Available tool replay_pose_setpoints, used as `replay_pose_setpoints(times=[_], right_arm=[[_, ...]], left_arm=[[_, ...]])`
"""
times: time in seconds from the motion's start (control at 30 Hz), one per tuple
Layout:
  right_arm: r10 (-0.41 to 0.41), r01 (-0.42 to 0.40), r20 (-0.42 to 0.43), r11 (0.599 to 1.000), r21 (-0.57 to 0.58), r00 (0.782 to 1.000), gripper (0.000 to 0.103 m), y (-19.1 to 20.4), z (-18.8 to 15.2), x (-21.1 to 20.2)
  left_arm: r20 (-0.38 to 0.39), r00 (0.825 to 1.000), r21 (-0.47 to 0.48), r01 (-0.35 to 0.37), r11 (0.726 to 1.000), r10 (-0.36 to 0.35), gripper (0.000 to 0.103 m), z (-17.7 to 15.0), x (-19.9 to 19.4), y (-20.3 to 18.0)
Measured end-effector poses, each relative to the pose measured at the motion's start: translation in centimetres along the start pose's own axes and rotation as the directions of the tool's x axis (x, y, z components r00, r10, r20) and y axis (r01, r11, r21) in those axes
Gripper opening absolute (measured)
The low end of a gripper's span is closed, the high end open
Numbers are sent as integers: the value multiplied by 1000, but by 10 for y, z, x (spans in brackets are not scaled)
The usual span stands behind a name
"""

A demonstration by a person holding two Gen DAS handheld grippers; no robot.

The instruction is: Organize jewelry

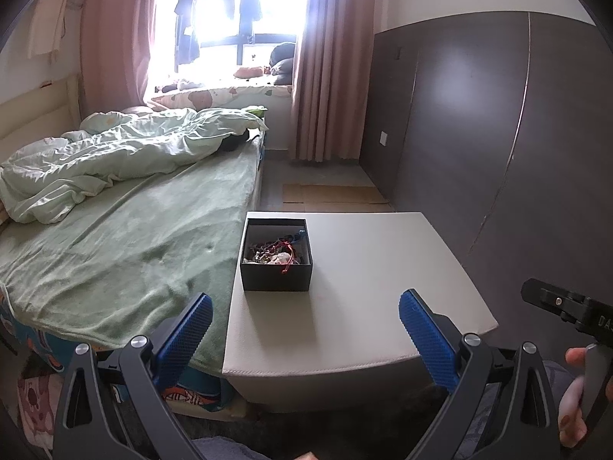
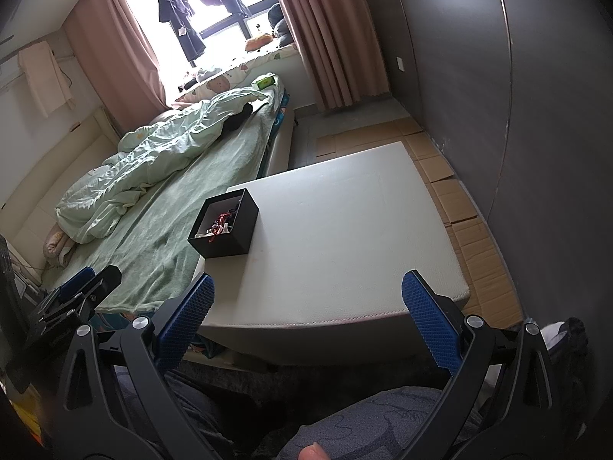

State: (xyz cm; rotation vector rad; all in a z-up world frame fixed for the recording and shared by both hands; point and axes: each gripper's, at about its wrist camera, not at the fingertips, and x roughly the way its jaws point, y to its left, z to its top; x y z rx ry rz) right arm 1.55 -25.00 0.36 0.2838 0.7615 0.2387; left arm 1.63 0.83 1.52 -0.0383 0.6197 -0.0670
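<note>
Both grippers, left and right, hang wide open and empty short of the table, where the jewelry-filled box sits ahead at the bed-side edge, seemingly nearer the left.

The flat white leather-topped desk carries only one obstacle, the open black square cardboard box at its far left corner, so the middle, right and near parts of the top lie bare for a claw to pass over. On the left the desk edge sits just beside the green-blanketed bed, with the box near that side. On the right the dark grey wardrobe wall stands apart, across flattened brown cardboard sheets on the floor.
</note>
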Motion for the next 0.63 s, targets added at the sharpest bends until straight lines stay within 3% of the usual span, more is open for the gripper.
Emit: replay_pose_setpoints(times=[0.63], right_arm=[[-4, 4, -4, 1000, 2, 1000, 98, -1, -1, 1]], left_arm=[[-6, 1000, -1, 18, 1000, -18, 94, 1, 2, 1]])
